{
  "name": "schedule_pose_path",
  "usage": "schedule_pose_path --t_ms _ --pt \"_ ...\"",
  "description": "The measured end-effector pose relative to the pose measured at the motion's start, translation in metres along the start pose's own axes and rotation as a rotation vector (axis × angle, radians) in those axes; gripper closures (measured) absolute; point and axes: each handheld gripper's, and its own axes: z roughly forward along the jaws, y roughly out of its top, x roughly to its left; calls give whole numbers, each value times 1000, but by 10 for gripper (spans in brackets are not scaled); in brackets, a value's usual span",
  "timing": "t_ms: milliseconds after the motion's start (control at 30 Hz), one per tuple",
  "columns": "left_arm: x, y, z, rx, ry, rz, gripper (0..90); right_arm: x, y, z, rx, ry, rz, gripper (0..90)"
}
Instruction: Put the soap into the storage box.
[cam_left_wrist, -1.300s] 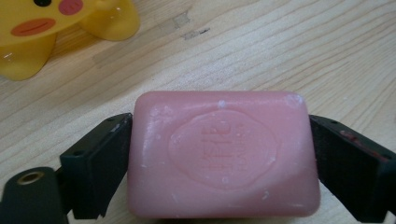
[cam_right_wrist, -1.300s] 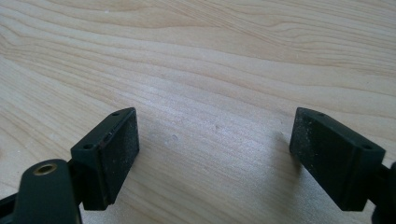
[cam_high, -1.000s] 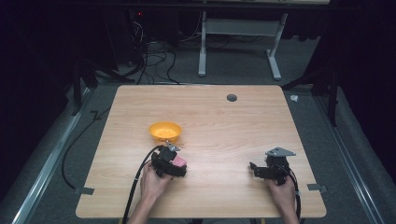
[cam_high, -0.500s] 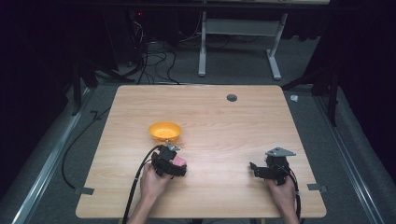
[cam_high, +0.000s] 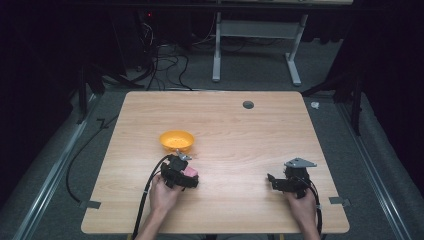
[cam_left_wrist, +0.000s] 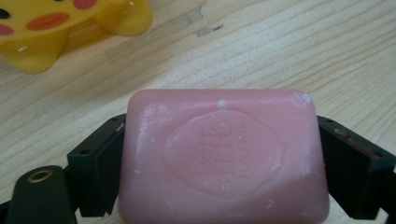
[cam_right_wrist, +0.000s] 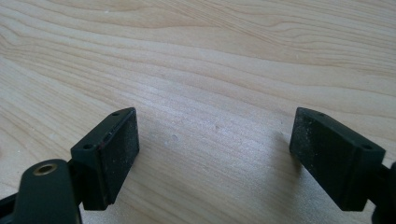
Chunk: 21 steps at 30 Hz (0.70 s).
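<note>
A pink bar of soap (cam_left_wrist: 223, 156) with a stamped oval sits between the two black jaws of my left gripper (cam_left_wrist: 219, 158), which is shut on its short sides. In the high view that gripper (cam_high: 189, 175) is at the table's front left with the soap (cam_high: 190, 172) at its tip, just in front of a yellow-orange dish (cam_high: 177, 140). The dish (cam_left_wrist: 56, 23) has a cartoon face with red cheeks. My right gripper (cam_right_wrist: 215, 154) stands open over bare wood, nothing between its pads; in the high view it (cam_high: 271, 180) is at the front right.
The wooden table (cam_high: 235, 130) has a round cable hole (cam_high: 248, 104) near its far edge. Black cables trail from each gripper toward the front edge. Beyond the table are a dark floor, loose cables and a white desk frame (cam_high: 255, 45).
</note>
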Motion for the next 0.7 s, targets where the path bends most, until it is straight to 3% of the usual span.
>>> schedule_pose_path --t_ms 467,700 --pt "-1 -2 -14 -20 16 9 136 0 0 0 0 0 -1 164" --pt "1 -2 -22 -35 3 -9 136 0 0 0 0 1 -1 164"
